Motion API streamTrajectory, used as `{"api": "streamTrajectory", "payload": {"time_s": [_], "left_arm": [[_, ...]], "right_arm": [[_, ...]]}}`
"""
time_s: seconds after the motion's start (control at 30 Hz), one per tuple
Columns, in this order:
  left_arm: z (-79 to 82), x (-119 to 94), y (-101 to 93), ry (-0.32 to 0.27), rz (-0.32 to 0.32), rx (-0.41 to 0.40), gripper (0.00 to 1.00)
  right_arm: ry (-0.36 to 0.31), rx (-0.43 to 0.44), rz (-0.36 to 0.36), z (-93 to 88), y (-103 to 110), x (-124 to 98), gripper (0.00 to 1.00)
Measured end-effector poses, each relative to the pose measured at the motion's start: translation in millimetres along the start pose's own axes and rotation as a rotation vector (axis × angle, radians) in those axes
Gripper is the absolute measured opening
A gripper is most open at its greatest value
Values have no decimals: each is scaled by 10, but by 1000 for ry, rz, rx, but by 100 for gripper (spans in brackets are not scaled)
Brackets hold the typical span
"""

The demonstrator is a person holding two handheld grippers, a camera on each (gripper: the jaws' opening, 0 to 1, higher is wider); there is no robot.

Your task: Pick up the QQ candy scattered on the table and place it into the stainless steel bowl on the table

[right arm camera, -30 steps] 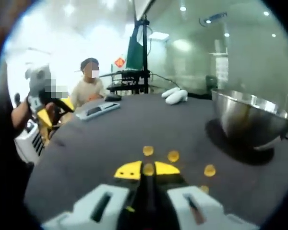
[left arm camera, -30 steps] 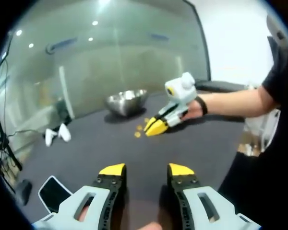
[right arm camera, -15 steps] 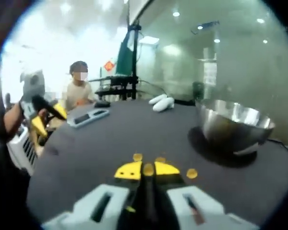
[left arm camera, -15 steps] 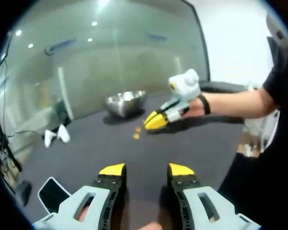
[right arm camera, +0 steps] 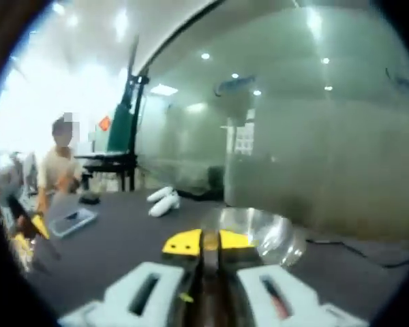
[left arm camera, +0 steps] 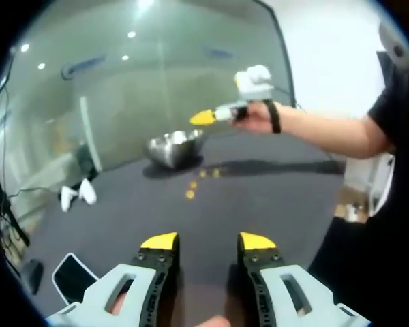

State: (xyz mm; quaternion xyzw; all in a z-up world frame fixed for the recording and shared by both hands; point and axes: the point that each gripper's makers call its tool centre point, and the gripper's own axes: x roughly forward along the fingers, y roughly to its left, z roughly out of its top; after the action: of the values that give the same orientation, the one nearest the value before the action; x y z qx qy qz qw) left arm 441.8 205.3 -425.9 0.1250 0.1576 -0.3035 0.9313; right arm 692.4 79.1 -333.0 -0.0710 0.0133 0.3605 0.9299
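In the left gripper view several yellow QQ candies [left arm camera: 189,194] lie on the dark table [left arm camera: 123,218], in front of the stainless steel bowl [left arm camera: 174,146]. My left gripper [left arm camera: 208,240] is open and low over the near table, with nothing between its jaws. A hand holds my right gripper [left arm camera: 204,117] in the air, just above and to the right of the bowl. In the right gripper view that gripper [right arm camera: 210,242] is shut, a candy pinched thin between its yellow tips. The bowl [right arm camera: 262,235] sits just beyond them.
A phone [left arm camera: 71,272] lies at the table's near left, and two white objects [left arm camera: 75,194] lie further back. A glass wall stands behind the bowl. In the right gripper view a person [right arm camera: 58,163] sits beyond the table, near the phone [right arm camera: 71,221] and the white objects [right arm camera: 162,201].
My right gripper has risen off the table from among the candies, still shut, and moved up over the bowl. The left gripper has stayed put and open.
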Motion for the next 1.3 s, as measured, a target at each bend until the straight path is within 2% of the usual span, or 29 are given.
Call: {"api": "streamTrajectory", "payload": {"time_s": [0.07, 0.2, 0.43, 0.57, 0.6, 0.73, 0.8, 0.87, 0.9, 0.97, 1.0, 1.17, 1.3], "left_arm": [[32, 18, -11, -10, -3, 2, 35], [74, 45, -50, -16, -10, 9, 35], [86, 33, -77, -9, -19, 20, 35], [99, 16, -61, -13, -13, 17, 35], [99, 15, -61, -13, -12, 15, 35], [90, 17, -99, -8, -22, 23, 35], [99, 15, -104, -12, -23, 21, 35], [102, 18, -95, -13, -20, 18, 35], [101, 20, -93, -12, -20, 18, 35], [101, 28, -88, -11, -20, 19, 35], [103, 32, -86, -11, -19, 18, 35], [113, 35, -109, -13, -27, 23, 35], [102, 33, -94, -12, -24, 20, 35]], "right_arm": [[10, -14, -10, 26, -128, 185, 9], [31, -27, -23, 36, -154, 331, 9], [69, -11, -43, -44, -401, 613, 10], [77, 36, -52, -111, -396, 550, 19], [71, 43, -75, -119, -444, 537, 21], [71, 103, -101, -180, -539, 500, 20], [73, 94, -98, -167, -487, 454, 19], [50, -2, -81, -83, -413, 415, 19], [36, -24, -71, -44, -376, 390, 19], [28, -21, -51, -29, -358, 343, 19], [21, 8, -30, -38, -337, 318, 19], [40, 35, 6, -135, -260, 53, 19], [15, 40, 45, -102, -177, -198, 19]]}}
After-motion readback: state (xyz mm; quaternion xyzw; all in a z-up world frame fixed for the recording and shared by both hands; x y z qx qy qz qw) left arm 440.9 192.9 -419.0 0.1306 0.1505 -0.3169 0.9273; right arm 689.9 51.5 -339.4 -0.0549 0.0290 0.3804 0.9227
